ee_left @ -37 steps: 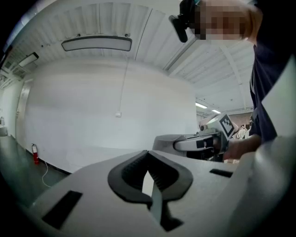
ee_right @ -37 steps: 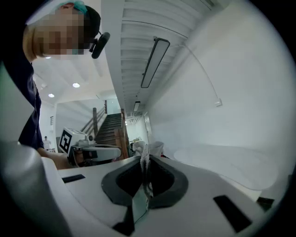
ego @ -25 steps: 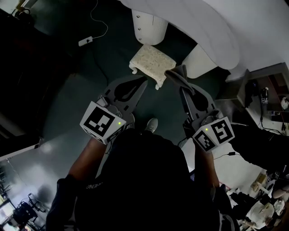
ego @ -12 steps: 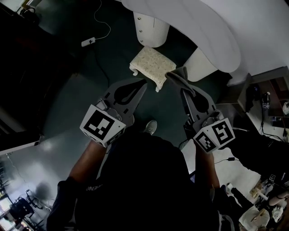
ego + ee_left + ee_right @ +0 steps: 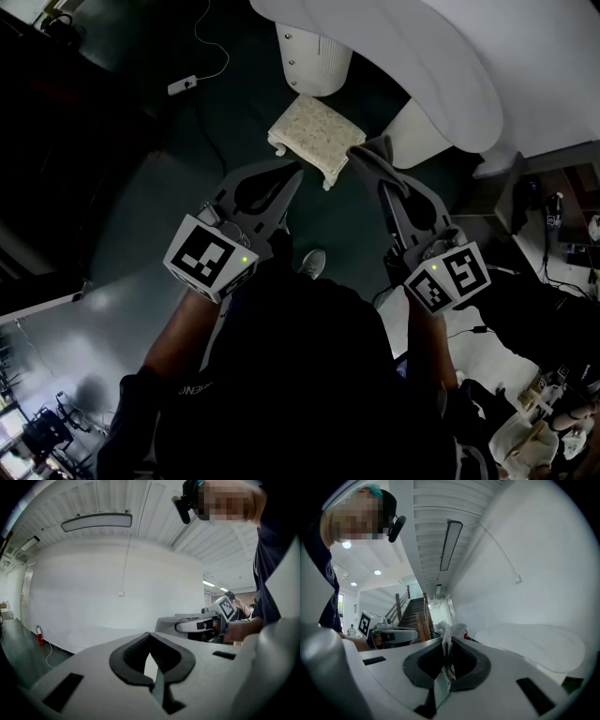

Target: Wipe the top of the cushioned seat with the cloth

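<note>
Two grippers show in the head view; my right gripper (image 5: 366, 165) holds the cloth (image 5: 375, 150) just beside the cushioned seat (image 5: 317, 131). Left gripper view: my left gripper (image 5: 151, 667) is closed, empty. Right gripper view: jaws pinch the cloth (image 5: 445, 656); I should press it flat on top.

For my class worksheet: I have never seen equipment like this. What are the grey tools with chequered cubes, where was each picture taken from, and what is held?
There is no robot here. A person holds a two-jaw tool in each hand. The head view comes from a camera on the person's head, looking steeply down. The two gripper views come from cameras riding on each tool, looking along its jaws. On the dark floor stands a small cushioned seat. The right gripper pinches a cloth. The left gripper is shut and empty.
</note>
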Motion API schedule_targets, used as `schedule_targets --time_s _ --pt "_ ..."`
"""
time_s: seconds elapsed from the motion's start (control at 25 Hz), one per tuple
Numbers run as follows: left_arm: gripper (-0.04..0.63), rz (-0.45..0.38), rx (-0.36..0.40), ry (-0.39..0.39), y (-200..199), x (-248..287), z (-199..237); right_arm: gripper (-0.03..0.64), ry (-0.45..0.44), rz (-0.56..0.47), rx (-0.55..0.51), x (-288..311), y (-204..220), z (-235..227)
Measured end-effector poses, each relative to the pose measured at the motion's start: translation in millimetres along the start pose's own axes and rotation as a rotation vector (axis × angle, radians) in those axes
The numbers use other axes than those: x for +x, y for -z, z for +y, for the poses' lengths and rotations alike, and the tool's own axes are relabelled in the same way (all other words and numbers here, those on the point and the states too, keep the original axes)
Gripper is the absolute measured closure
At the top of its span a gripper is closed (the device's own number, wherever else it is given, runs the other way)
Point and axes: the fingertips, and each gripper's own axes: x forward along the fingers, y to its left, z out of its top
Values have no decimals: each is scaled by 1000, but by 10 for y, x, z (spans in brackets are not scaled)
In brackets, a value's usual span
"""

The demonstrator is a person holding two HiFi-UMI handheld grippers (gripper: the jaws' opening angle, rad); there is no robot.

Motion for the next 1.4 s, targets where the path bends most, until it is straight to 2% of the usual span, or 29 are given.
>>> schedule_targets --time_s 0.44,1.16,1.4 --pt "588 -5 -37 33 104 451 647 584 30 44 6 599 35 -405" --pt "588 89 -120 97 455 1389 2703 584 87 171 72 2641 200 -1301" --pt "588 139 -141 121 722 1686 3340 584 126 230 104 3286 478 -1665"
